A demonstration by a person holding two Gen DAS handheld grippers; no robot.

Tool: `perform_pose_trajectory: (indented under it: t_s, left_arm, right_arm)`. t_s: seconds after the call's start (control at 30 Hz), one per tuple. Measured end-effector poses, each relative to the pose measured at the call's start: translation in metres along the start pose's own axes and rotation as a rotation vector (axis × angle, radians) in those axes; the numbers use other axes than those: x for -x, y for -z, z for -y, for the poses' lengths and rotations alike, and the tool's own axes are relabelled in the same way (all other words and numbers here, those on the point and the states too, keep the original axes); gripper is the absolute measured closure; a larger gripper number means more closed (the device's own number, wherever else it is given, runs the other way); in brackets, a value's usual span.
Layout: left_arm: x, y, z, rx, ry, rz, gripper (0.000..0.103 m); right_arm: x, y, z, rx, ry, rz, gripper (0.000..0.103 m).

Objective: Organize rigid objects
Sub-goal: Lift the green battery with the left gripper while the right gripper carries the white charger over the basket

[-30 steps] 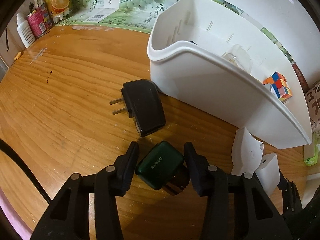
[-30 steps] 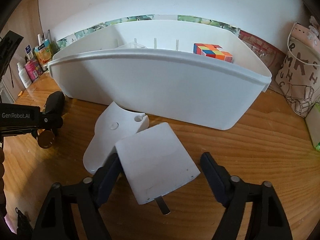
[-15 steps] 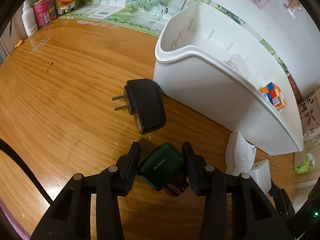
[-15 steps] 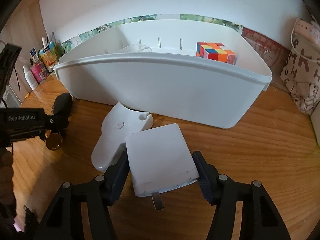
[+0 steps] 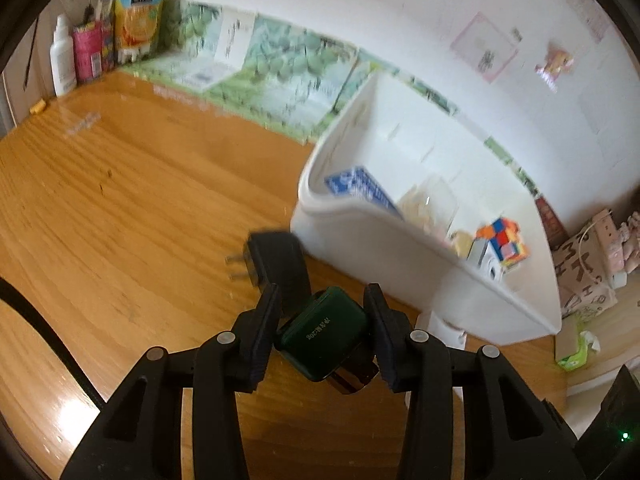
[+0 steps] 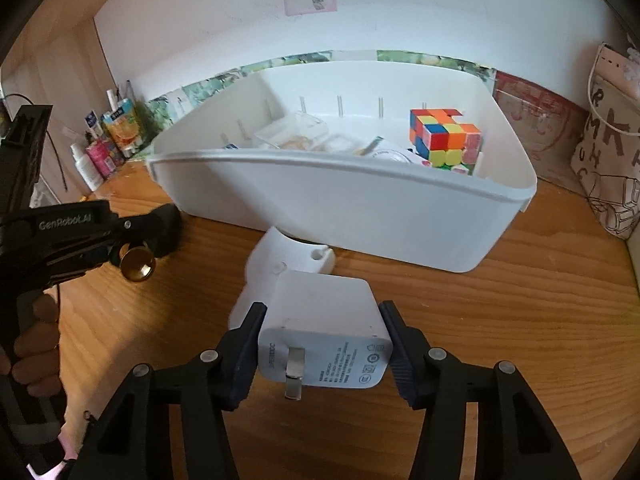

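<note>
Right tongs (image 6: 322, 350) clamp one white charger (image 6: 326, 330), prong toward the camera; left tongs (image 5: 322, 332) clamp one green case (image 5: 323, 336), tilted, before the white bin (image 6: 340, 204).

Wooden table (image 6: 500, 340), white bin (image 6: 360, 208), black plug adapter (image 5: 280, 260), white curved piece (image 6: 280, 256), bottles (image 5: 64, 60) at back edge

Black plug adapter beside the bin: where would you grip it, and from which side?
The black plug adapter lies flat on the table, prongs pointing left, away from the white bin. I would probably come from above and pinch the body's two long sides, clear of the prongs.
</note>
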State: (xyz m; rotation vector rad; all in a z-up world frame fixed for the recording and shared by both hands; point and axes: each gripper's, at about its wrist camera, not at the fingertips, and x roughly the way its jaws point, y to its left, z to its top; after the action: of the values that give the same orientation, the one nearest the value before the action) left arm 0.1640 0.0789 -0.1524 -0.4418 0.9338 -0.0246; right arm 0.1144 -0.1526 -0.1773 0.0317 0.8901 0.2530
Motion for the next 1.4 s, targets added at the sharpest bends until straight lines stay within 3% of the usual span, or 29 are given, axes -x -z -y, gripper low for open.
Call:
perform_pose_trajectory:
  t_s: [0.67,1.03,1.4]
  left_arm:
    - [0.035,-0.053,0.020,-0.074,0.068,0.189,0.057]
    - [0.035,-0.071,0.052,-0.123,0.147,0.261,0.057]
    - [0.026,-0.078,0.082,-0.139,0.226,0.283,0.057]
  right_arm:
    - [0.052,-0.044,-0.037,0.192,-0.184,0.165,0.046]
    - [0.072,-0.083,-0.028,0.210,-0.133,0.326,0.046]
    - [0.070,-0.105,-0.012,0.200,-0.048,0.420,0.046]
